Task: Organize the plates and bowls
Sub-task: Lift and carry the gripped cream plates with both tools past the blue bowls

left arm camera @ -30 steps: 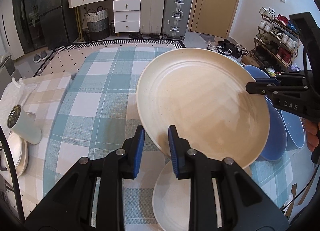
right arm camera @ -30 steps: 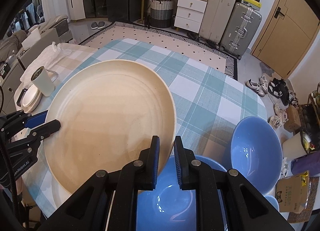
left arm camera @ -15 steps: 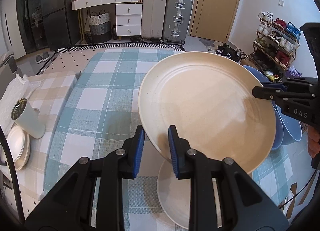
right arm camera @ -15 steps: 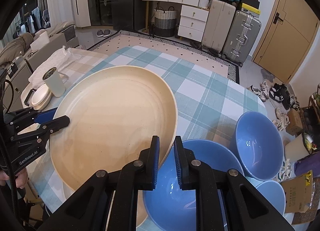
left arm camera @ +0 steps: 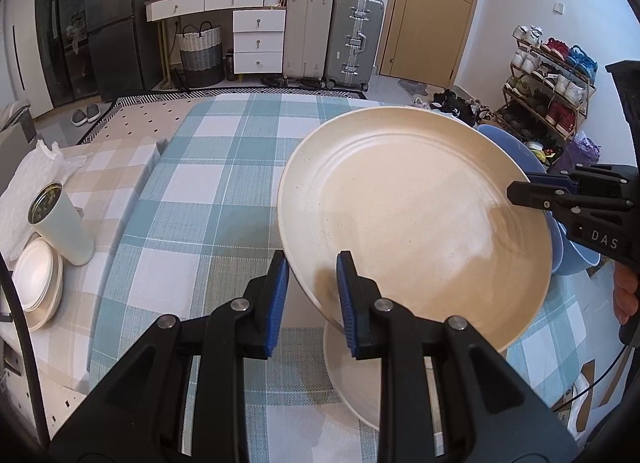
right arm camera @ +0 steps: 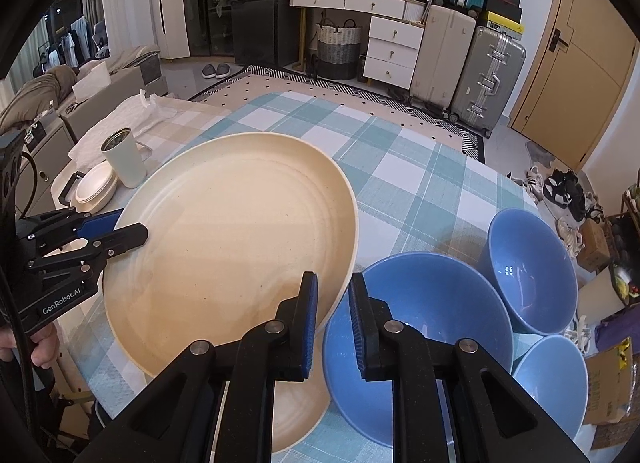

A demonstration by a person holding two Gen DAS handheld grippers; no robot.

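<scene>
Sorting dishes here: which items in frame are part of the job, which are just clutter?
Job:
- large cream plate, gripped at opposite rims by left gripper and right gripper
- second cream plate beneath it
- three blue bowls

Clutter:
- white tumbler
- suitcases
- shoe rack

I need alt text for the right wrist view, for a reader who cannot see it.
Both grippers hold one large cream plate by opposite rims above a checked tablecloth: right gripper near, left gripper at left. Three blue bowls sit to the right.
</scene>
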